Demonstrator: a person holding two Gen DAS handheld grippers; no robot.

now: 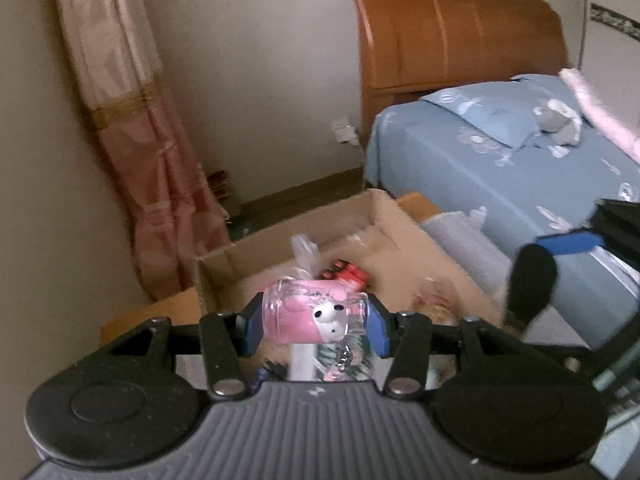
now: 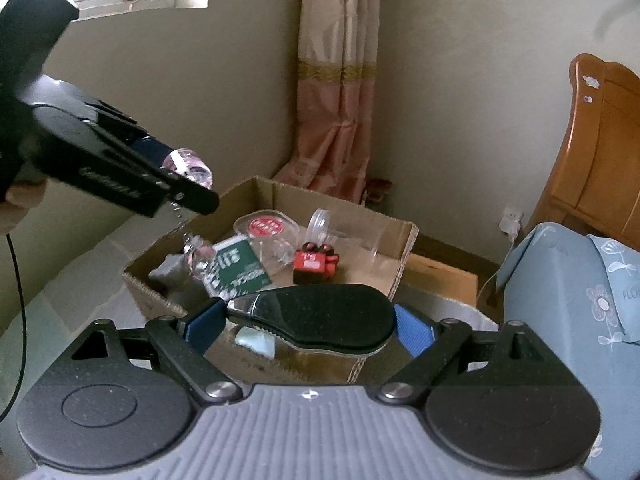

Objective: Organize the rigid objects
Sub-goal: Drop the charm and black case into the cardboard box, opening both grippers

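My left gripper (image 1: 314,318) is shut on a pink and clear keychain toy (image 1: 308,312) with a white cartoon face; its chain hangs below. It hovers over an open cardboard box (image 1: 384,208). From the right wrist view the left gripper (image 2: 188,184) is at upper left above the box (image 2: 408,240), the toy (image 2: 188,168) between its fingers. My right gripper (image 2: 308,320) is shut on a black oval object (image 2: 320,316) with a shiny end, in front of the box. This object shows in the left wrist view (image 1: 532,280) at right.
The box holds a green packet (image 2: 236,268), a red toy (image 2: 316,262), a clear lidded container (image 2: 266,228) and a clear jar (image 2: 320,224). A blue bed (image 1: 500,160) with wooden headboard (image 1: 452,28) stands right. A pink curtain (image 2: 340,80) hangs behind.
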